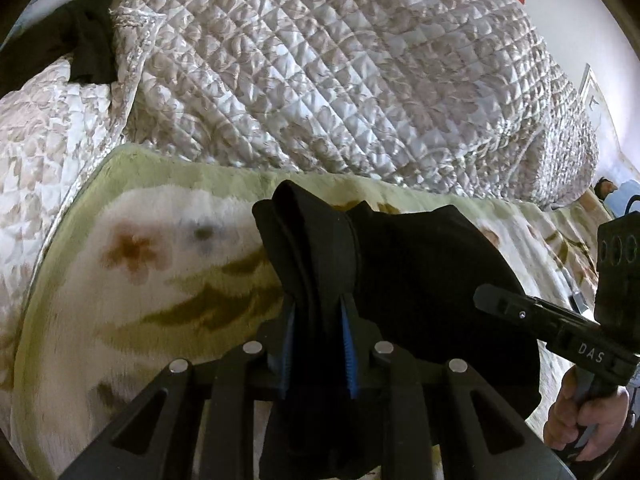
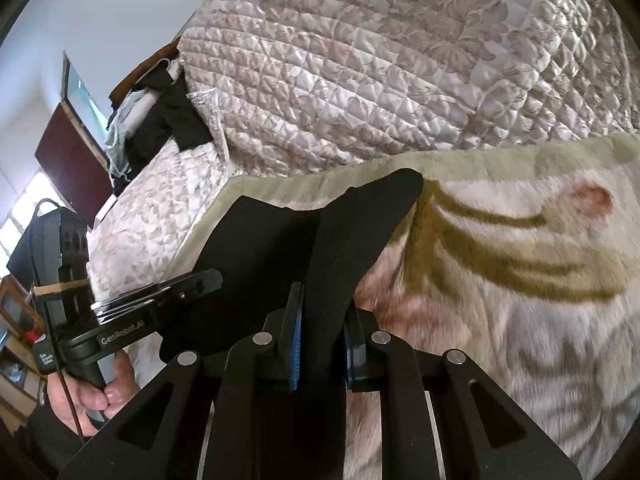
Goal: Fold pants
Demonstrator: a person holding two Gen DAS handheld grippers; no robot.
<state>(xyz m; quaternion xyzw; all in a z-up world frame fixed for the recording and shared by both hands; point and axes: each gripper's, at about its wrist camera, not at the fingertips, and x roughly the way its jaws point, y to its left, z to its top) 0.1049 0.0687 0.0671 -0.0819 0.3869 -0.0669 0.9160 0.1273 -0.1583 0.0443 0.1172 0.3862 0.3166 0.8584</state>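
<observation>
The pants [image 1: 400,264], black and bunched, are held off the bed between two grippers, one edge pinched in each. In the left wrist view the left gripper [image 1: 318,320] has its jaws closed on a thick gathered fold, the blue pads pressed against the cloth on both sides, and the rest of the garment spreads away to the right of the jaws toward the right gripper [image 1: 500,300]. In the right wrist view the right gripper [image 2: 322,328] has its jaws clamped on a flatter strip of fabric that rises ahead of them into a pointed flap. Beneath and beyond both sets of jaws a plush flowered blanket [image 2: 500,280] is laid, with a quilted bedspread [image 1: 340,72] farther ahead. The two-point hold is judged to keep the edge stretched so it can be carried over for a fold.
</observation>
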